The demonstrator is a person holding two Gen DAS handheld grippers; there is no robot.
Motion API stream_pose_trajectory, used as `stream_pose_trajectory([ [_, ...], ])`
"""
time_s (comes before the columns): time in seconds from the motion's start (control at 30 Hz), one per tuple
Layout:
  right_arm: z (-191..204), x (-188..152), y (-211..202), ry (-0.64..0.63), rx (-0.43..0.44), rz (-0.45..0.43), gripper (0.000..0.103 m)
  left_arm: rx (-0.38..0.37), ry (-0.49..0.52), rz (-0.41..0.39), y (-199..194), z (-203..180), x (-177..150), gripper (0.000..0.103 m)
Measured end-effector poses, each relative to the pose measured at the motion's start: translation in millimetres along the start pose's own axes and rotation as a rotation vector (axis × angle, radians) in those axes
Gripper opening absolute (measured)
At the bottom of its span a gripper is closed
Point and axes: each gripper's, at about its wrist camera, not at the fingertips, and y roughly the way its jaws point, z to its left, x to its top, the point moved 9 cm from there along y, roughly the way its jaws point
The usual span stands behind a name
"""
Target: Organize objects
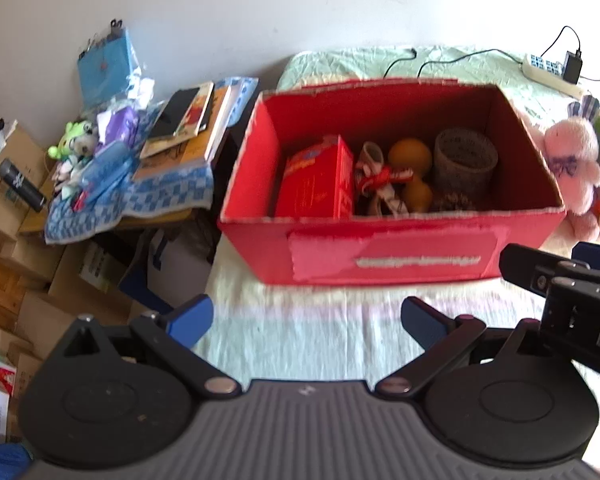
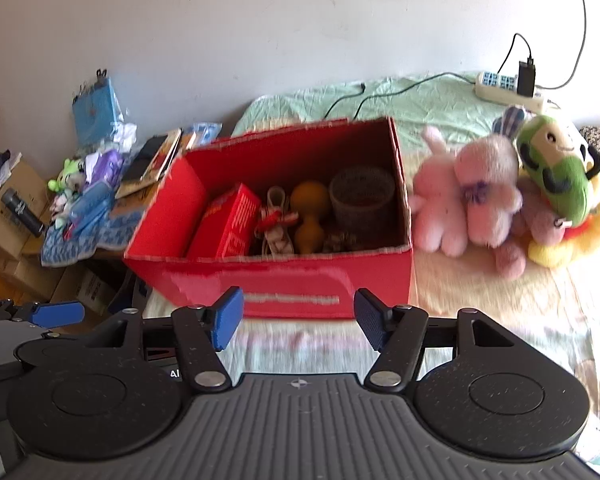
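The plush toys [image 2: 500, 196] lay on the bed just right of the red box [image 2: 284, 280], nearer the right gripper [image 2: 298, 318]. Both it and the left gripper [image 1: 306, 322] were held wide open and empty.

red box [image 2: 284, 280], plush toys [image 2: 496, 196] beside

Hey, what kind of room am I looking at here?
Most likely a lived-in bedroom. A bed with a pale green sheet holds a red box and plush toys; beside it, a cluttered side table stacked with books and cardboard boxes on the floor.
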Motion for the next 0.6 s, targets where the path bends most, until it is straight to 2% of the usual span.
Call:
stream_pose_trajectory([
  [0.6,5.2,47.4,36.4,0.029,-0.093,-0.058,0.066,-0.047,0.028,-0.047,37.0,16.1,66.1,0.101],
])
